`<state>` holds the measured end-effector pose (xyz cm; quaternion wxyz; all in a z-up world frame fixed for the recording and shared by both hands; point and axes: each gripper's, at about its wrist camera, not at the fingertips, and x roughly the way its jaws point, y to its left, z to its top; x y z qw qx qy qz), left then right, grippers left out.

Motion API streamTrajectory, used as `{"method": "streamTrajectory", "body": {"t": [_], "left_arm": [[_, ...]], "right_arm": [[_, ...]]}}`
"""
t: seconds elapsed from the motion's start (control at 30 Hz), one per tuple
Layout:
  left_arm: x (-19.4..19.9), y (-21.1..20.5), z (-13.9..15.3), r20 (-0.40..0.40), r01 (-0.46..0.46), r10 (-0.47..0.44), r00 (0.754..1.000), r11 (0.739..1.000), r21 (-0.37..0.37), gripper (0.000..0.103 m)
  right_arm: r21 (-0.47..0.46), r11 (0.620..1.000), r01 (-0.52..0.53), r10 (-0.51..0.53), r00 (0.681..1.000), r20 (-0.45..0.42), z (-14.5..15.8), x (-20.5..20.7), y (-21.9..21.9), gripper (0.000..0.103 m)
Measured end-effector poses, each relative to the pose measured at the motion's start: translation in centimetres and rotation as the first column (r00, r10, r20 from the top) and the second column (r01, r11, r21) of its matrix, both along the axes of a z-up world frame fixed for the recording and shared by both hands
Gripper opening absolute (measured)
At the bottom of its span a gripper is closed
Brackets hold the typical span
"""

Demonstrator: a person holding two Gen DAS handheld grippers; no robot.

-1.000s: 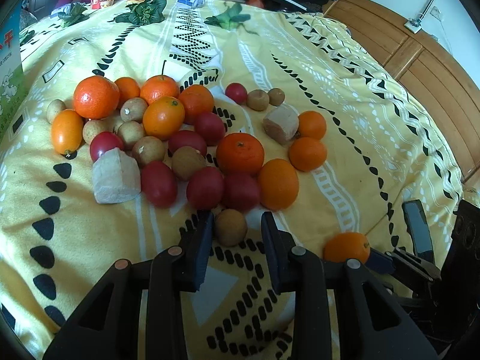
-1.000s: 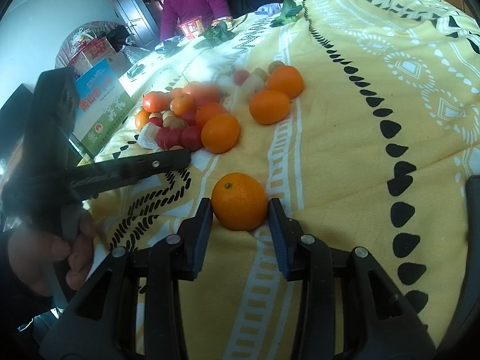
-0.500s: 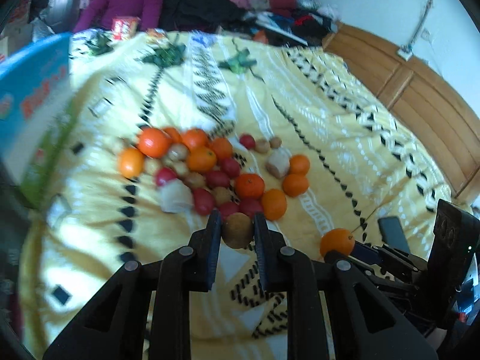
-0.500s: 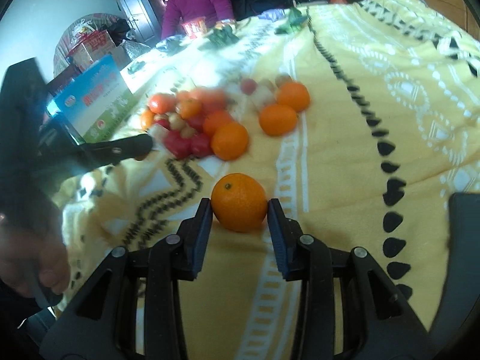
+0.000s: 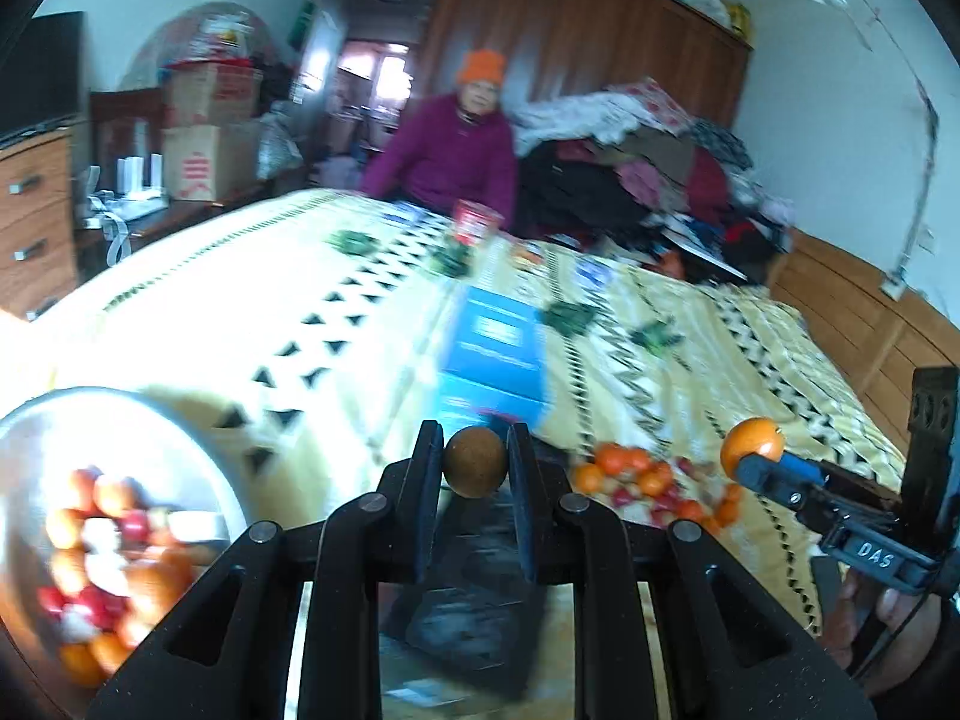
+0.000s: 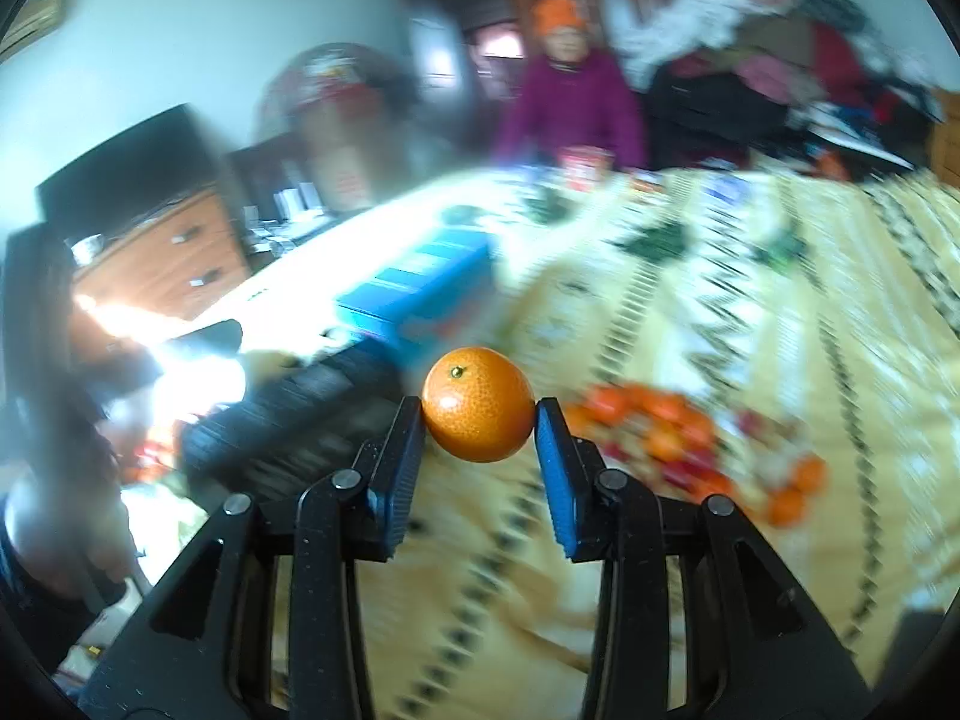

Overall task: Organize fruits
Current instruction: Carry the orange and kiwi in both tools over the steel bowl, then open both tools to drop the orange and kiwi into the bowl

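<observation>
Above the yellow bedspread [image 5: 372,324], a brown fruit [image 5: 474,462] is being clamped by the left gripper [image 5: 474,474], while an orange [image 6: 478,411] is being pinched between the narrowly parted fingers of the right gripper [image 6: 478,420].

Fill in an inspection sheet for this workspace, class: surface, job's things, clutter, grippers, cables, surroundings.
Surface: yellow patterned bedspread.
Job's things: small brown fruit and orange, both lifted; loose fruit pile on the bedspread; metal bowl already holding mixed fruit.
Clutter: blue box; red packet; green leafy bits.
Grippers: left gripper shut on the small brown fruit; right gripper shut on the orange.
Cables: wall cord down to a socket.
Surroundings: seated person in purple; clothes heap; cardboard boxes; wooden drawers.
</observation>
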<state>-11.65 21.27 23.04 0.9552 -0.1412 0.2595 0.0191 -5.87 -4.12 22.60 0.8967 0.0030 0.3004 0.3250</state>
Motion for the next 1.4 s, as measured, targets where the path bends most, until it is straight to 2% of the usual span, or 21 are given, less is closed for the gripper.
{"method": "streamTrajectory", "body": {"t": [0.1,0.23,0.37,0.43,0.57,0.7,0.73,0.8,0.83,0.87,0.9,0.97,1.03,1.17,1.27,1.4], "left_arm": [[-3.0,5.5,0.1,-0.005,-0.114,0.114,0.993,0.993,-0.01,0.021],[-6.1,11.8,-1.1,-0.043,-0.262,0.261,0.964,0.965,-0.026,0.021],[-6.9,14.9,-4.1,-0.133,-0.356,0.349,0.928,0.934,-0.031,0.021],[-7.3,16.0,-5.5,-0.177,-0.372,0.361,0.916,0.927,-0.035,0.021],[-7.8,16.9,-7.6,-0.225,-0.387,0.373,0.9,0.922,-0.023,0.021],[-8.2,18.1,-8.6,-0.259,-0.405,0.386,0.885,0.914,-0.024,0.021],[-8.1,18.2,-8.8,-0.264,-0.41,0.39,0.882,0.912,-0.024,0.022],[-8.0,18.0,-8.6,-0.263,-0.412,0.393,0.881,0.911,-0.022,0.036],[-8.3,18.1,-8.3,-0.256,-0.416,0.399,0.881,0.909,-0.017,0.052],[-8.5,17.9,-8.0,-0.246,-0.427,0.413,0.877,0.904,-0.003,0.062],[-8.8,18.0,-7.7,-0.229,-0.437,0.427,0.875,0.899,0.005,0.066],[-9.1,17.7,-6.9,-0.201,-0.461,0.455,0.868,0.887,0.019,0.075],[-9.2,17.3,-5.9,-0.175,-0.464,0.46,0.871,0.886,0.016,0.076],[-8.6,13.8,-2.8,-0.079,-0.401,0.402,0.912,0.915,0.03,0.076],[-7.2,8.6,-0.1,0.011,-0.285,0.285,0.959,0.958,0.042,0.076],[-4.9,0.1,2.3,0.08,-0.079,0.074,0.994,0.995,0.061,0.076]], "right_arm": [[0.001,0.993,-0.116,0.116,0.993,0.013,1.3,-1.0,6.3,0.038],[0.004,0.961,-0.277,0.277,0.961,0.002,1.9,-3.3,14.4,0.038],[-0.016,0.911,-0.411,0.41,0.911,-0.035,0.7,-5.7,21.8,0.038],[-0.023,0.886,-0.462,0.458,0.883,-0.098,-1.0,-6.3,24.7,0.038],[-0.044,0.864,-0.501,0.483,0.851,-0.203,-4.7,-6.6,27.2,0.038],[-0.074,0.858,-0.509,0.476,0.84,-0.26,-6.8,-6.2,28.8,0.039],[-0.081,0.857,-0.508,0.471,0.839,-0.272,-7.5,-5.9,28.7,0.039],[-0.087,0.859,-0.504,0.465,0.841,-0.278,-7.4,-5.8,29.1,0.042],[-0.085,0.861,-0.502,0.464,0.842,-0.273,-7.2,-5.8,28.9,0.047],[-0.08,0.864,-0.497,0.463,0.848,-0.257,-6.8,-5.9,28.7,0.063],[-0.077,0.87,-0.486,0.458,0.857,-0.237,-5.8,-6.5,28.5,0.074],[-0.051,0.885,-0.463,0.445,0.873,-0.201,-4.2,-6.8,27.3,0.074],[-0.022,0.894,-0.448,0.438,0.883,-0.167,-2.7,-7.2,25.8,0.073],[0.02,0.921,-0.39,0.39,0.919,-0.052,0.1,-9.0,18.9,0.073],[0.025,0.954,-0.3,0.3,0.953,-0.029,-0.2,-9.4,13.2,0.073],[0.003,0.996,-0.093,0.093,0.994,-0.055,-2.6,-8.5,4.1,0.073]]}}
